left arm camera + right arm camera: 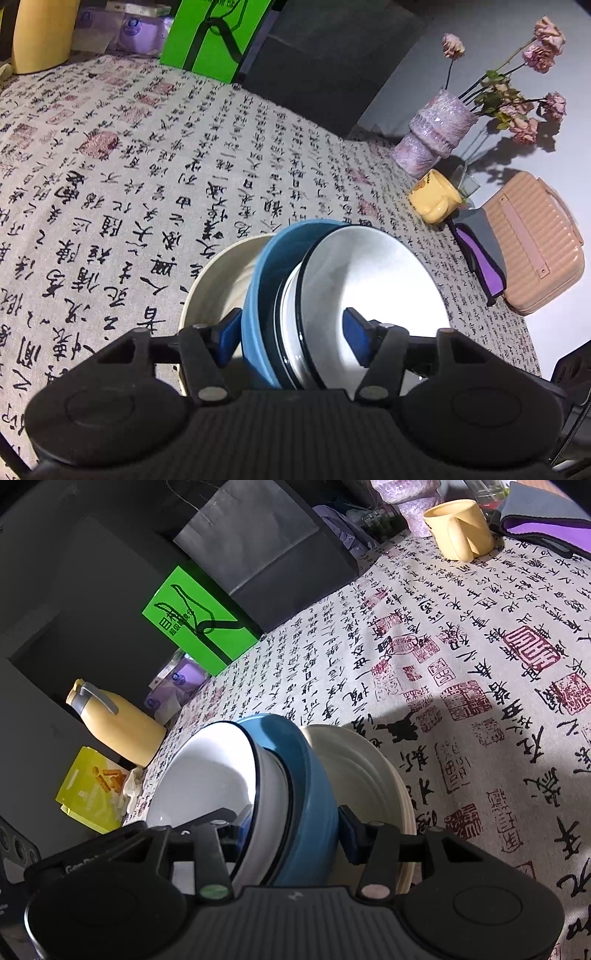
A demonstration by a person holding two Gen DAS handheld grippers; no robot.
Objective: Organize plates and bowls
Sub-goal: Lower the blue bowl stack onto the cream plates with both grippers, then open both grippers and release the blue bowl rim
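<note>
Left tool (291,338) spread, straddling blue bowl (266,280) and white bowl (369,280) rims, lower centre. Right tool (291,830) spread around same stack; pads not pressing.

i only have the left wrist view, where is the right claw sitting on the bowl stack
Observer: The right claw straddles the blue bowl and the white bowl inside it. Its other finger is between the blue bowl and the cream plate.
Operator: is it clamped
Observer: I cannot tell. The outer pad is close by the blue bowl's wall, but the inner one is hidden behind the white bowl's rim.
Operator: anything beyond the white bowl
Observer: A yellow packet lies beside the base of the yellow bottle.
</note>
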